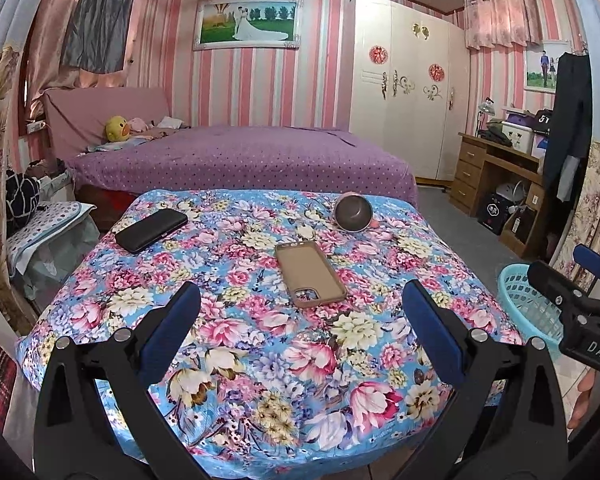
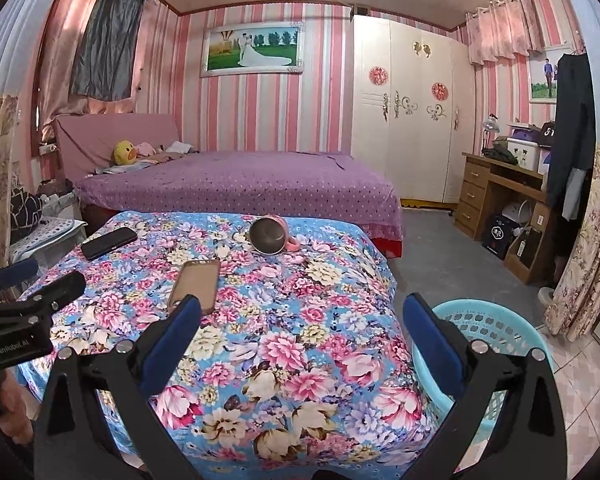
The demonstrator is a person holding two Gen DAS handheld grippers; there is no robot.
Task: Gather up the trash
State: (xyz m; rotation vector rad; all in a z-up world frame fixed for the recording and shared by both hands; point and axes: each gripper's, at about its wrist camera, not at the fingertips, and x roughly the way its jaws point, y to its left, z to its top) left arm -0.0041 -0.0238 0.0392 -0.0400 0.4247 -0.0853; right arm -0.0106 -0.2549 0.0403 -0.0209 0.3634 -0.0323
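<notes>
A table with a flowered cloth (image 1: 260,320) carries a tan phone case (image 1: 310,274), a black phone (image 1: 151,230) and a pink cup (image 1: 354,213) lying on its side. My left gripper (image 1: 300,320) is open and empty above the table's near half. My right gripper (image 2: 300,328) is open and empty over the table's near right edge. A light blue basket (image 2: 496,344) stands on the floor right of the table, also in the left wrist view (image 1: 532,300). The case (image 2: 198,284), phone (image 2: 109,243) and cup (image 2: 269,236) show in the right wrist view.
A purple bed (image 1: 240,156) lies behind the table. A white wardrobe (image 1: 408,100) and a wooden desk (image 1: 496,176) stand at the right. A side stand (image 1: 48,236) with cloths sits at the left. Each gripper shows at the other view's edge.
</notes>
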